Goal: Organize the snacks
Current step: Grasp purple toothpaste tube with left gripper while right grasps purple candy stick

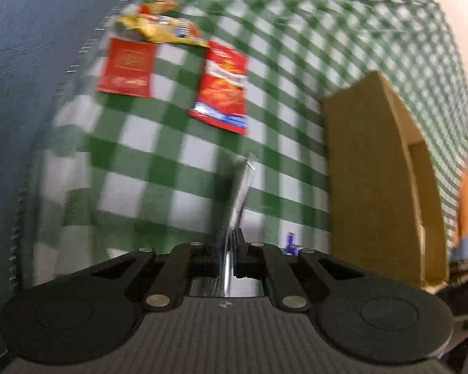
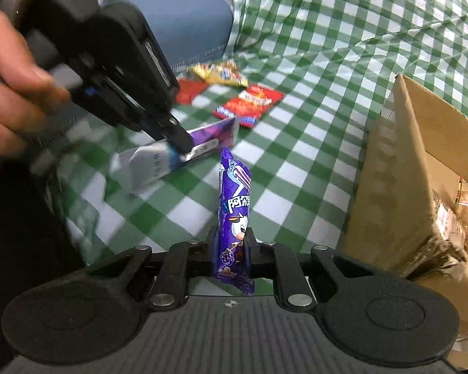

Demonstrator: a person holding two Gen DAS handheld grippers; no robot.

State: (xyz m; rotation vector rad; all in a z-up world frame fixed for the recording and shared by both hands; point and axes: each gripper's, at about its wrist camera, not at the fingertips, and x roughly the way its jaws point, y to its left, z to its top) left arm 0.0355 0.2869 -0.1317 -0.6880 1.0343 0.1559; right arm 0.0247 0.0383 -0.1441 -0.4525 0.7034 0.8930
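We are working over a green-and-white checked tablecloth (image 2: 312, 99) that is creased into long ridges toward the far side. A blue padded seat back (image 2: 187, 21) stands at the far left, and an open cardboard box (image 2: 415, 162) sits on the cloth at the right, with wrapped goods showing inside it in the right wrist view.

Our right gripper (image 2: 231, 249) has its jaws closed narrowly on a purple candy stick pack (image 2: 234, 205). The pack's long axis runs straight out along the fingers, its crimped end pointing away from us and above the cloth, just left of the box.

Our left gripper (image 2: 179, 143), with a hand (image 2: 9, 93) on its handle, is pinched tight on a flat silver-and-purple packet (image 2: 199, 143). In the left wrist view that packet (image 1: 241, 199) shows edge-on, its long axis leading away from the gripper (image 1: 226, 249).

Farther off on the cloth lie a red chip bag (image 1: 223, 88) lengthwise toward us, a flat red packet (image 1: 126, 67) to its left, and a yellow bag (image 1: 162, 29) crosswise beyond both.
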